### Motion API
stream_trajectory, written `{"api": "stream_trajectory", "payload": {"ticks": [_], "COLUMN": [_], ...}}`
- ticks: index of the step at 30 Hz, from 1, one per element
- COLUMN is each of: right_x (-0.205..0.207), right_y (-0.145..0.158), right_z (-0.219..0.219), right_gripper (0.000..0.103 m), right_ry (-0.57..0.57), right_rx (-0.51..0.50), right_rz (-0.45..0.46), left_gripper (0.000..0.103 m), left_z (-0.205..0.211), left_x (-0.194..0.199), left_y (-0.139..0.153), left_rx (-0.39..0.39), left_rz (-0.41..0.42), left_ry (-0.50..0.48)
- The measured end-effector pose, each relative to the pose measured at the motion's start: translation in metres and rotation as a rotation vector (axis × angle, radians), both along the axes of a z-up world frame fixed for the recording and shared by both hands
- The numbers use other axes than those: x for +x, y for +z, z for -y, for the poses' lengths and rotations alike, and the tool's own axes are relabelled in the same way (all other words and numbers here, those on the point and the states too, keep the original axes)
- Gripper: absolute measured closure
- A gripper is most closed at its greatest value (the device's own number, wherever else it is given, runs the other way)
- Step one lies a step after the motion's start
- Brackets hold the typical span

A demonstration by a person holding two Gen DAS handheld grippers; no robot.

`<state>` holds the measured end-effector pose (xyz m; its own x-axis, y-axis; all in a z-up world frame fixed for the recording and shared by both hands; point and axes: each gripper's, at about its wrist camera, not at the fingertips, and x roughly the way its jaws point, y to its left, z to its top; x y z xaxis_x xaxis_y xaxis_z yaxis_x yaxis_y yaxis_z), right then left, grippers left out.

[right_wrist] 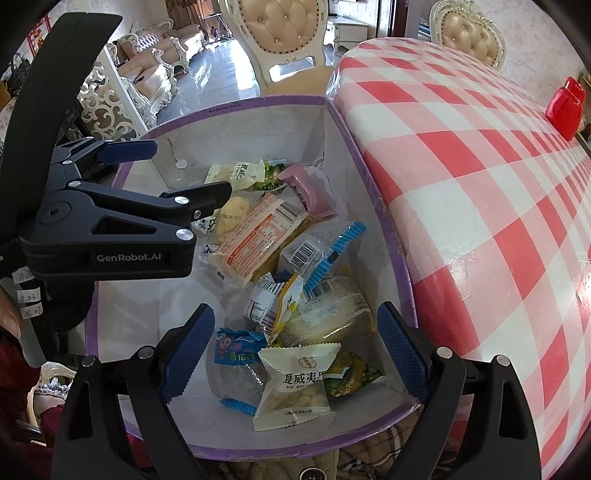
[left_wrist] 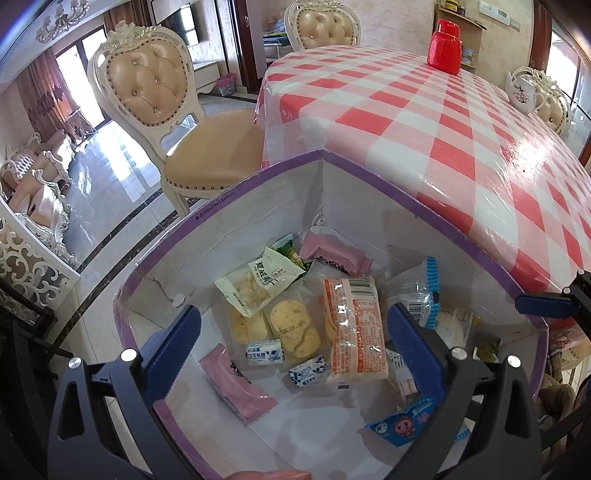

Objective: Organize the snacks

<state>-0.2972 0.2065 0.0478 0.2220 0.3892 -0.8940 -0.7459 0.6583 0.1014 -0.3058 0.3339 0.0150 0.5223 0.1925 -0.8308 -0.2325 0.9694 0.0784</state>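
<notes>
A white cardboard box with a purple rim [left_wrist: 236,192] [right_wrist: 391,236] sits against the table's edge and holds several wrapped snacks. Among them are an orange-printed packet [left_wrist: 354,328] [right_wrist: 258,232], two pink packets [left_wrist: 236,384] [left_wrist: 332,254], a cream packet [right_wrist: 295,384], a blue cartoon packet [left_wrist: 402,421] [right_wrist: 232,347] and a clear packet with blue ends [right_wrist: 325,247]. My left gripper [left_wrist: 295,343] [right_wrist: 177,170] hangs open over the box's left half, holding nothing. My right gripper [right_wrist: 297,350] is open above the near end, also holding nothing. One of its fingers [left_wrist: 539,303] shows at the right edge.
The table with a red-and-white checked cloth [left_wrist: 443,129] [right_wrist: 480,184] carries a red container [left_wrist: 445,46] [right_wrist: 565,107] and a white teapot [left_wrist: 522,90]. Cream padded chairs [left_wrist: 147,92] [left_wrist: 325,26] stand around it. Plaid fabric [right_wrist: 369,465] lies under the box.
</notes>
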Motion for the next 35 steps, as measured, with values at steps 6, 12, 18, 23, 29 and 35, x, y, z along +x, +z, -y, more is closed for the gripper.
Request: {"api": "stream_trajectory", "payload": {"ticks": [6, 12, 18, 23, 29, 35], "right_x": [-0.0014, -0.0011, -0.0028, -0.0023, -0.0024, -0.0034], "right_y": [-0.0013, -0.0024, -0.0046, -0.0043, -0.0047, -0.0049], "right_z": [-0.0001, 0.0002, 0.0007, 0.0006, 0.0010, 0.0019], "right_gripper": [0.016, 0.016, 0.016, 0.016, 0.016, 0.016], "right_ry": [0.000, 0.000, 0.000, 0.000, -0.002, -0.001], "right_rx": [0.000, 0.000, 0.000, -0.001, 0.002, 0.004], "right_rz": [-0.002, -0.004, -0.008, -0.007, -0.008, -0.010], "left_gripper": [0.002, 0.002, 0.002, 0.002, 0.002, 0.002], "left_z": [0.0001, 0.0008, 0.0009, 0.0013, 0.0036, 0.0036], "left_x": [0.0002, -0.0010, -0.0010, -0.0012, -0.0037, -0.0007], "left_y": [-0.0001, -0.0017, -0.0021, -0.0027, -0.0003, -0.0016], "left_rx": [0.000, 0.000, 0.000, 0.001, 0.025, 0.022], "left_rz": [-0.001, -0.004, -0.005, -0.005, 0.015, -0.004], "left_ry": [0.000, -0.003, -0.002, -0.004, -0.001, -0.013]}}
